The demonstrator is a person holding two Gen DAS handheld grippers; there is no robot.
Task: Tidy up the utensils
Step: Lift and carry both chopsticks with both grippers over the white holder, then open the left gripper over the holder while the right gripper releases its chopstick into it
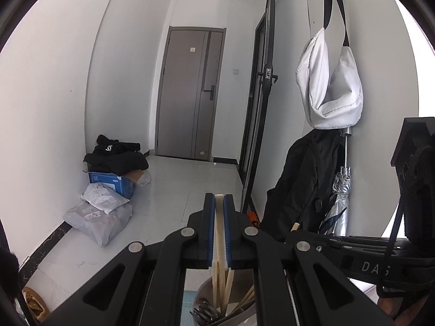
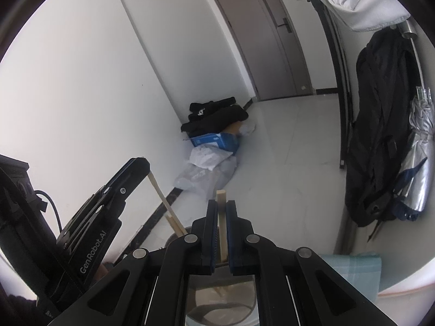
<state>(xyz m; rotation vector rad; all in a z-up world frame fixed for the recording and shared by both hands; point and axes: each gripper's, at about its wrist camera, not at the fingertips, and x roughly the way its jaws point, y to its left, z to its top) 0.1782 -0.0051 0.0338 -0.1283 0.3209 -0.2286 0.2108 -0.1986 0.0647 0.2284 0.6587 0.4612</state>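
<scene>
lowering chopsticks into the holder

both grippers pinch wooden chopsticks: left gripper (image 1: 219,203) and right gripper (image 2: 221,212) fingers pressed on sticks directly above the round utensil holder (image 1: 209,296). keep sticks upright, lower tips inside the rim before letting go.

The left gripper (image 1: 219,203) is clamped on pale wooden chopsticks (image 1: 218,233) whose lower ends reach into a round holder (image 1: 206,293). Above the holder and further right, the right gripper (image 1: 353,247) crosses in front.

From each tool I look closely along its fingers, slightly downward; both views share the grey door (image 1: 190,92) and hallway floor (image 2: 285,163).
</scene>
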